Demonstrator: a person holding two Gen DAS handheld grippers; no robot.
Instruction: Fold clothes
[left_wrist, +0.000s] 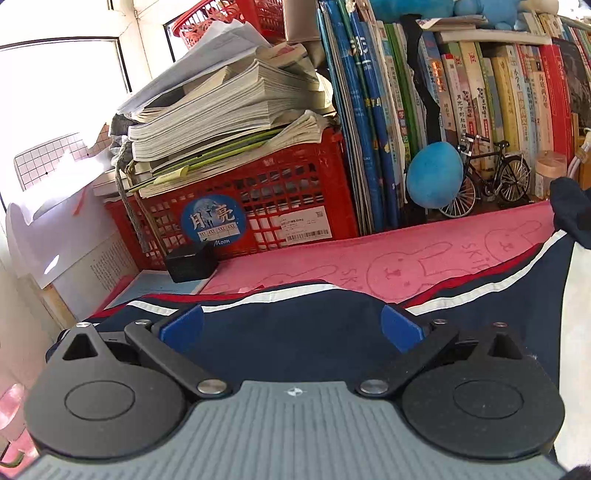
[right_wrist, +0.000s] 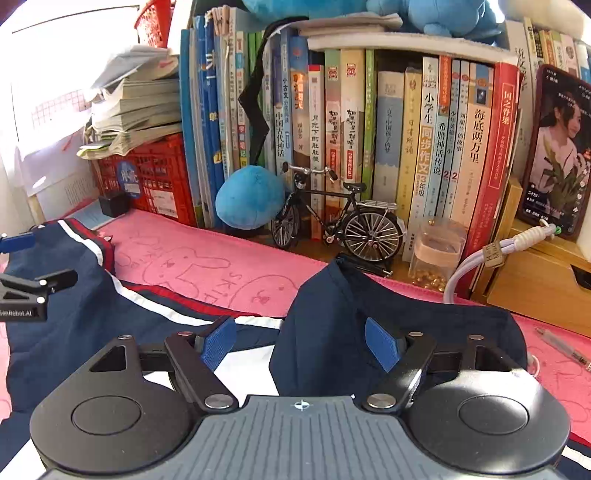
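Both the left hand-held gripper (left_wrist: 291, 328) and right hand-held gripper (right_wrist: 301, 341) hover, jaws apart, over the navy garment (left_wrist: 295, 343)

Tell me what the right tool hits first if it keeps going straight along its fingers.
Probably the navy garment: its raised fold sits right ahead of the open right tool, tilted down toward it. Past that lie the pink towel and toy bicycle. Depth is unclear.

I see open pink towel (right_wrist: 207, 266) between the navy garment (right_wrist: 74, 306) and the book row (right_wrist: 424, 147). A model bicycle (right_wrist: 332, 218), blue plush (right_wrist: 247, 203), red crate (left_wrist: 258, 199) and small jar (right_wrist: 437, 251) block the far edge.
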